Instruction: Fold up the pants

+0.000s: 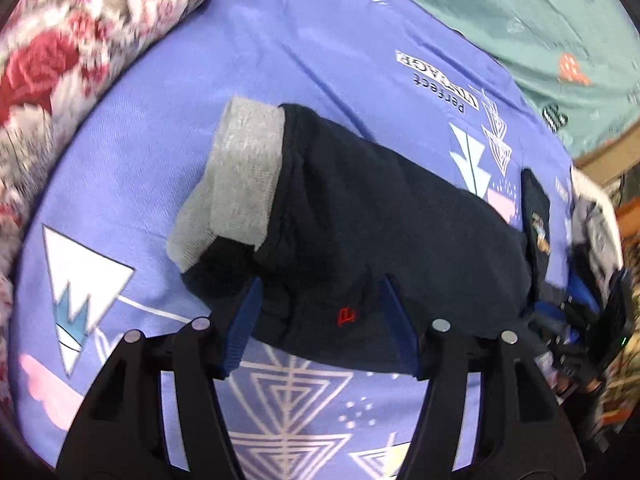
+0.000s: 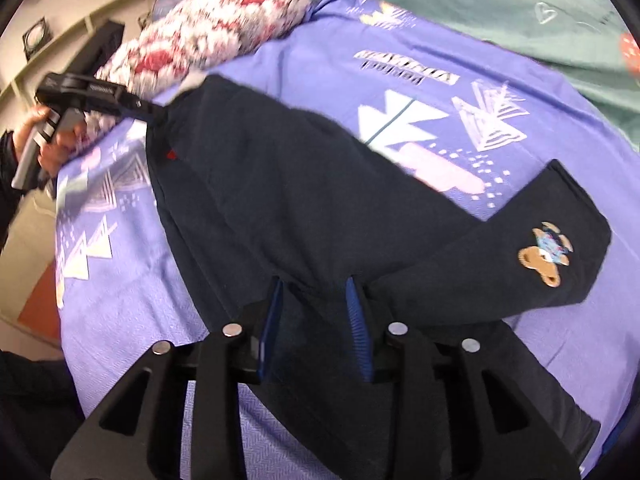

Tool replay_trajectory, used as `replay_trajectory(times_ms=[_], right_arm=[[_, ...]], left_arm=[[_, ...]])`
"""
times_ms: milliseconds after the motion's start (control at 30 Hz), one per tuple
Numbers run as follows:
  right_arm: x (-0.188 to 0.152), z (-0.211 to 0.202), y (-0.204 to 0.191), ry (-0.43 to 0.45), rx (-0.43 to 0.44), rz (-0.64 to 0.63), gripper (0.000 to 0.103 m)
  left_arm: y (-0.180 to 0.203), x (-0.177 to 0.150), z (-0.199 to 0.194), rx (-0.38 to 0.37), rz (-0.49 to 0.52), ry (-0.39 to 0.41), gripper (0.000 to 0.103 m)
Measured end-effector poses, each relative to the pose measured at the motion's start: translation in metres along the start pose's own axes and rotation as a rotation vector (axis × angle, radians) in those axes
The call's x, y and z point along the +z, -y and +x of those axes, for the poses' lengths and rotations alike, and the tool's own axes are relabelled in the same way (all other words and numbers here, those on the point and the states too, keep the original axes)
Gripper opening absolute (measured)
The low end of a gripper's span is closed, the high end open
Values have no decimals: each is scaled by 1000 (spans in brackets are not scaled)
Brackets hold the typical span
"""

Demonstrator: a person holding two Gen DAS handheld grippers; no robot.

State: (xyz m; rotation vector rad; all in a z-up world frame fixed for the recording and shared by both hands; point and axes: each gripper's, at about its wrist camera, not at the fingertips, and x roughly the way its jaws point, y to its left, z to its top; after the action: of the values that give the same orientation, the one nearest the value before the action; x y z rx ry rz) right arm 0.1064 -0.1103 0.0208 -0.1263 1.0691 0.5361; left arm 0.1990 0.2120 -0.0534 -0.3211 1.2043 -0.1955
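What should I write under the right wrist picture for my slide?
Open right gripper over dark navy pants on a purple bedsheet.

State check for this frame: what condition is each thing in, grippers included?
Pants: dark, folded, lying on the bed sheet.
Grey cuffs: stacked at one end, not quite lined up.
Bear patch: facing up.
Left gripper: open, fingers either side of the fabric.
Right gripper: open over the fabric.
Bed sheet: spread flat.
Floral blanket: bunched up.
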Motion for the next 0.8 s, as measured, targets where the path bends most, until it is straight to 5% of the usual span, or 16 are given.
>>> replay_trajectory(times_ms=[133,500,800], right_arm=[[-6,-6,2,16,-90,-12,37],[-10,1,0,-1,-123,-58,38],[-7,0,-19,3,-173,-187,50]], left_arm=[[-3,3,6,13,-45,-7,61],[-5,20,14,43,-114,14,58],[3,23,8,122,-88,40,27]])
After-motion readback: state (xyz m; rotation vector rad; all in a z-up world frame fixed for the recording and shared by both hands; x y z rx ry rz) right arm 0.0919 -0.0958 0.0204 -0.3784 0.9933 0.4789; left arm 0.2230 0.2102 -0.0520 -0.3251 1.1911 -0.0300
